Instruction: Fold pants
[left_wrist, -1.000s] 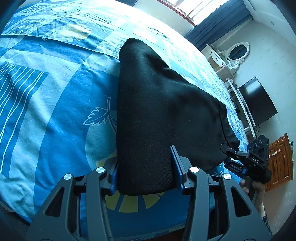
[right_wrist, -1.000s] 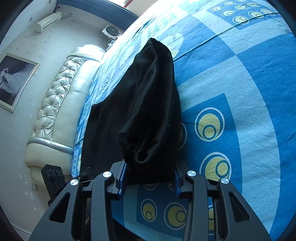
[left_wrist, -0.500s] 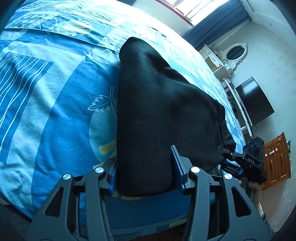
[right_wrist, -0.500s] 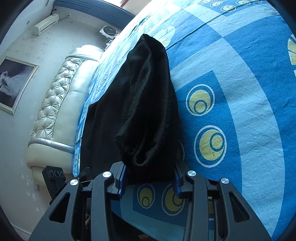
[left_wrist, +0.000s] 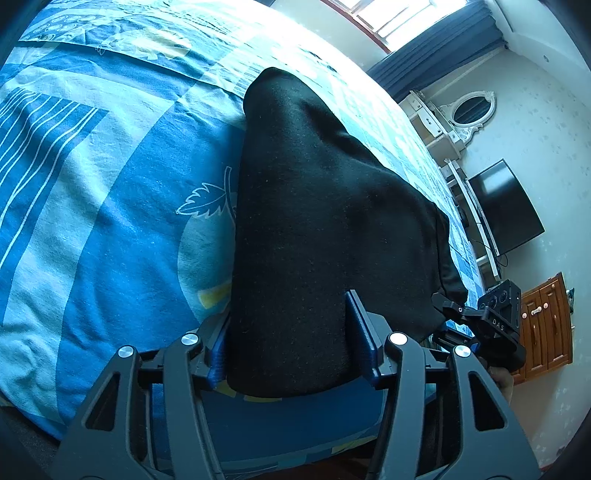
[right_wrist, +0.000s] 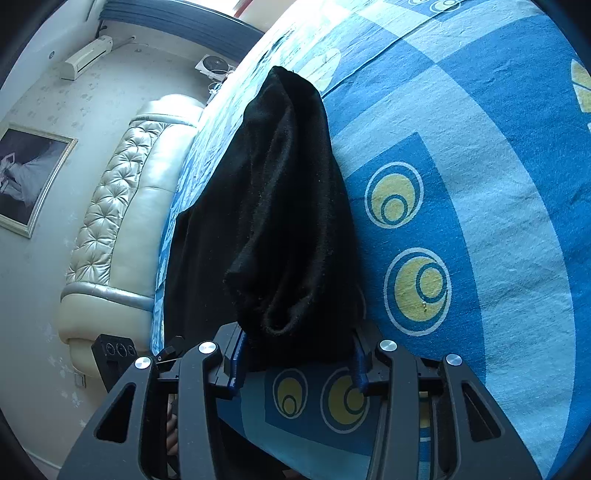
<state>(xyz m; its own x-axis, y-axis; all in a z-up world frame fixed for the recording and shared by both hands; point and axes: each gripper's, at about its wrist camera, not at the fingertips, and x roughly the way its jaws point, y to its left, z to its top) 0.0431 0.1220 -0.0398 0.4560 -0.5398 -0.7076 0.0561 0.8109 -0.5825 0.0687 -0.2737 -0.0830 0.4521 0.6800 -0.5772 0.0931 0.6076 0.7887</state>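
Black pants (left_wrist: 314, 206) stretch from the bed up into both grippers. My left gripper (left_wrist: 291, 343) is shut on one corner of the near edge, cloth filling the space between its blue pads. My right gripper (right_wrist: 295, 354) is shut on the other corner, where the pants (right_wrist: 288, 206) bunch into thick folds. The far end of the pants rests on the blue patterned bedsheet (left_wrist: 110, 177). The right gripper also shows in the left wrist view (left_wrist: 487, 325), and the left gripper's body shows in the right wrist view (right_wrist: 114, 350).
The bedsheet (right_wrist: 480, 184) covers a wide bed. A padded cream headboard (right_wrist: 122, 206) is at the left in the right wrist view. A television (left_wrist: 506, 206), a white dresser with mirror (left_wrist: 461, 114) and a wooden cabinet (left_wrist: 546, 325) stand past the bed.
Both grippers have moved forward over the bed with the pants' near edge held; the sheet pattern has slid toward me in both views. Grip unchanged.
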